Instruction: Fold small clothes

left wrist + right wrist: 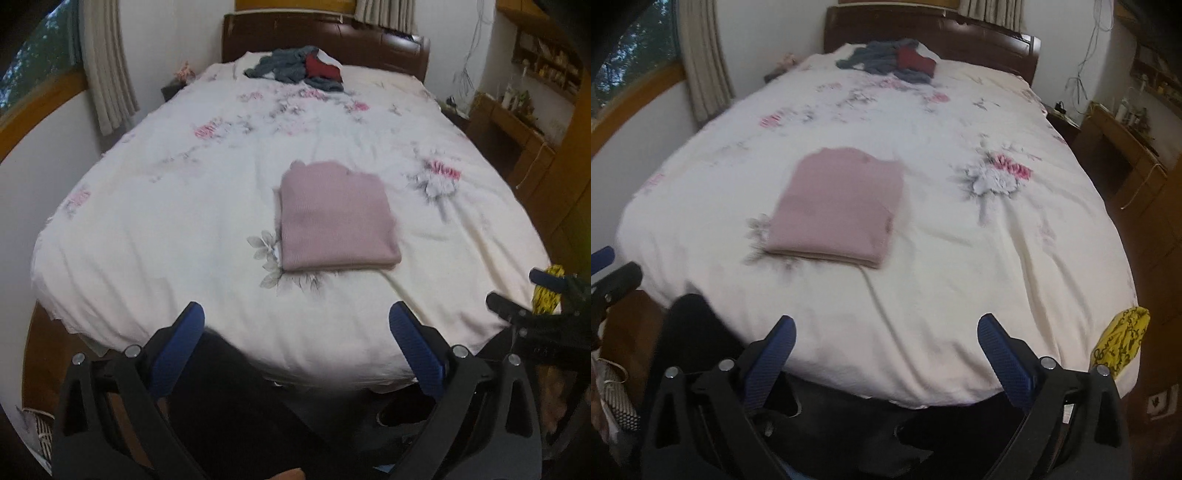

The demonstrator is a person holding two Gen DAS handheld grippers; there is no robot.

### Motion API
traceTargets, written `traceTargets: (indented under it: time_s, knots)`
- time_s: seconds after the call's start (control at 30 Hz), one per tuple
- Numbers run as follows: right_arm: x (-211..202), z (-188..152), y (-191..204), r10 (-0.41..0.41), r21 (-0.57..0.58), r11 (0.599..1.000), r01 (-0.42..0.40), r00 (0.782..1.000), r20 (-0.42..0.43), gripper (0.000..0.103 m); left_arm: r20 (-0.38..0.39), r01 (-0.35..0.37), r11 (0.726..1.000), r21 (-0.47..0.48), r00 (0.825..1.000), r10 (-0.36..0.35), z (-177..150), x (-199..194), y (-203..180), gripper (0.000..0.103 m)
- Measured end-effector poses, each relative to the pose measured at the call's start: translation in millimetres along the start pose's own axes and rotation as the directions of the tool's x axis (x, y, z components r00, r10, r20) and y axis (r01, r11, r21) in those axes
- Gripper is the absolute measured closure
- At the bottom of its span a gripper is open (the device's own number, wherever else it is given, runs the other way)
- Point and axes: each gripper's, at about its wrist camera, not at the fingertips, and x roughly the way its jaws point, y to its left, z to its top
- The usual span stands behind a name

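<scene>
A folded pink garment (pixel 338 218) lay flat on the bed (pixel 184 229), nearer its foot than the headboard. Left gripper (pixel 295 332) and right gripper (pixel 886 338) hung spread and empty off the foot. By the headboard, a blurred grey-and-red clothes pile (pixel 299 68) resisted identification.

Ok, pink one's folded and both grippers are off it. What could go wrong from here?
1. The unfolded pile lies far up by the headboard; reaching over could drag the folded pink garment out of shape.
2. The grey and red pieces look tangled, so one pinch may lift both.
3. The yellow item hangs at the bed's near corner, close to the open right gripper, and might get knocked off.
</scene>
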Motion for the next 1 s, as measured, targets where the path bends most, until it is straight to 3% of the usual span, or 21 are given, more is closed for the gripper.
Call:
traceTargets:
  time_s: [0.1,0.33,1.0]
  knots:
    - [-29.6,4.0,9.0,0.013,-0.014,1.000,-0.012,0.999,0.034,0.004,0.012,-0.038,0.999,0.026,0.999,0.037,6.7,-31.1,-4.7,0.003]
    - [-76.7,3.2,24.9,0.033,-0.039,0.999,-0.030,0.997,0.074,0.004,0.034,-0.023,1.000,0.017,0.999,0.022,1.8,-66.2,-11.8,0.004]
    - [-82.5,0.1,25.7,0.015,-0.026,1.000,-0.012,0.994,0.106,0.004,0.030,-0.032,0.999,0.021,0.999,0.031,-7.5,-67.8,-22.8,0.004]
